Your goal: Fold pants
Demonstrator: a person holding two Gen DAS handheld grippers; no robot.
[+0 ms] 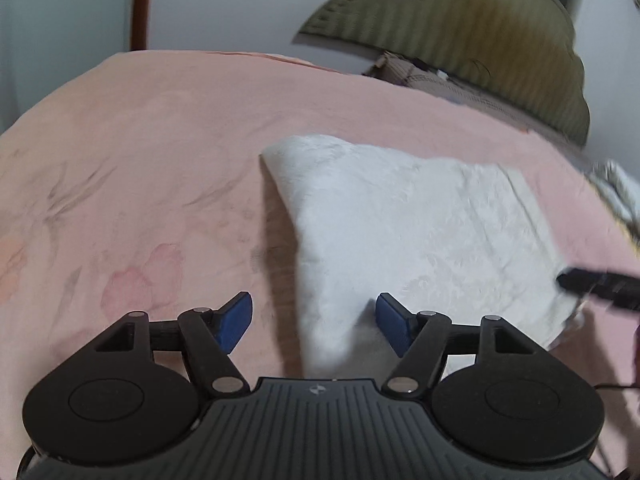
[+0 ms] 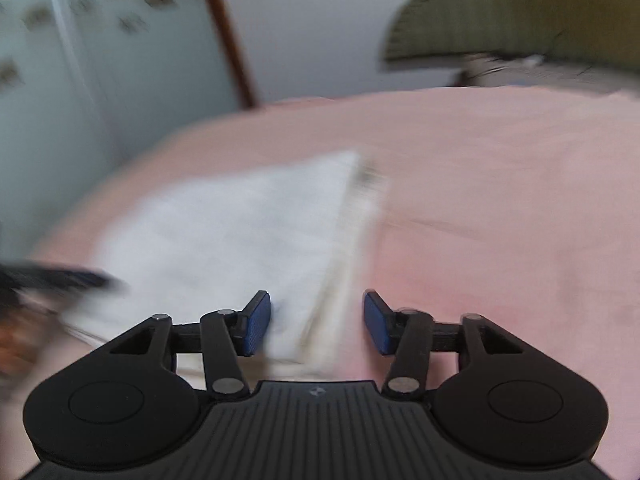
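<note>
The white pants [image 1: 416, 232] lie folded into a flat bundle on the pink bed sheet [image 1: 152, 168]. My left gripper [image 1: 314, 322] stands open over the bundle's near left corner, its blue pads [image 1: 236, 322] apart with nothing pressed between them. The right gripper's dark tip [image 1: 600, 284] shows at the bundle's right edge. In the blurred right wrist view the pants [image 2: 224, 240] lie ahead and to the left. My right gripper [image 2: 317, 322] is open over their near right edge, not gripping the cloth. The left gripper [image 2: 56, 280] appears as a dark smear at far left.
An olive scalloped headboard [image 1: 480, 36] with a patterned pillow [image 1: 432, 76] below it stands at the bed's far right. A pale wall and a brown door frame [image 1: 140, 4] lie beyond. Some cloth [image 1: 620, 192] sits at the bed's right edge.
</note>
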